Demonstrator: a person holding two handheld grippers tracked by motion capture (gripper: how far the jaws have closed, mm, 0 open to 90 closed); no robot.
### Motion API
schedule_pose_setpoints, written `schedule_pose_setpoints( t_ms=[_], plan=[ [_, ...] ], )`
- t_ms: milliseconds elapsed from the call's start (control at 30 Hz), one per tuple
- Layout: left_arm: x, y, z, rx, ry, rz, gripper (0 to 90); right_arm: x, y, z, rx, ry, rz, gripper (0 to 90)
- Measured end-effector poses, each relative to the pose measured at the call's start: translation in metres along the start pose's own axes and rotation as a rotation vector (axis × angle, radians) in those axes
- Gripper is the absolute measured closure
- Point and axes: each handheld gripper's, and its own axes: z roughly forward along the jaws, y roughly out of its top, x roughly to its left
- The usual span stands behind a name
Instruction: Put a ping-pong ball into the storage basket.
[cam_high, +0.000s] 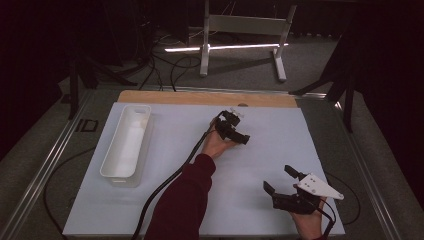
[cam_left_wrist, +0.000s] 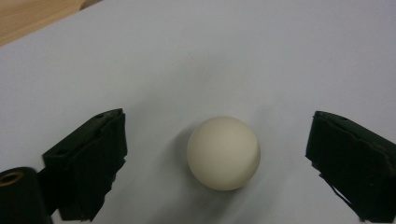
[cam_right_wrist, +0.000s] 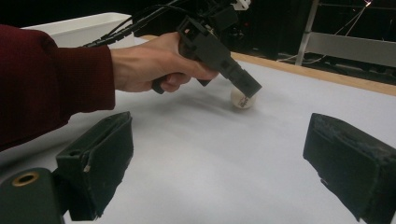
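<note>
A cream ball (cam_left_wrist: 223, 153) rests on the white table sheet (cam_left_wrist: 280, 56), between the two wide-apart jaws of my left gripper (cam_left_wrist: 217, 140); neither jaw touches it. In the high view the left gripper (cam_high: 243, 137) sits just past the table's middle, tilted down, held in a hand with a dark red sleeve (cam_high: 182, 200). My right gripper (cam_high: 278, 179) stands open near the front right corner with nothing between its jaws. The right gripper view looks past its own open jaws (cam_right_wrist: 219, 149) at the left gripper (cam_right_wrist: 245, 86) hovering over the ball (cam_right_wrist: 242, 99).
A long white bin (cam_high: 126, 142) lies along the left side of the sheet. A strip of wooden table edge (cam_high: 200, 97) runs along the far side. A black cable (cam_high: 165, 185) trails from the left gripper towards the front. A white stand (cam_high: 240, 30) is on the floor beyond.
</note>
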Motion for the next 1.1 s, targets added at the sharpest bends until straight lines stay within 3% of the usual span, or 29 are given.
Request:
schedule_pose_setpoints(
  t_ms=[133,200,433,533,800,933,1100],
  plan=[
    [-0.001,0.0,0.002,0.01,0.011,0.002,11.7,0.0,0.0,0.0,0.0,-0.001,-0.001,8.1],
    [-0.002,0.0,0.002,0.012,0.041,0.006,13.9,0.0,0.0,0.0,-0.001,-0.001,0.001,8.1],
    [-0.005,-0.001,0.006,0.025,0.043,0.011,18.3,0.0,0.0,0.0,0.0,-0.002,-0.001,8.1],
    [-0.005,-0.002,0.007,0.033,0.014,0.013,22.7,0.0,0.001,0.0,-0.002,-0.003,-0.001,8.1],
    [-0.006,-0.005,0.012,0.042,-0.01,0.01,34.9,0.0,0.001,-0.001,-0.004,-0.005,-0.003,8.1],
    [-0.006,-0.006,0.011,0.049,-0.032,0.017,49.5,0.0,0.001,-0.001,-0.005,-0.006,-0.004,8.1],
    [-0.007,-0.006,0.01,0.059,-0.029,0.028,50.6,0.0,0.001,-0.001,-0.005,-0.004,-0.006,8.1]
  ],
)
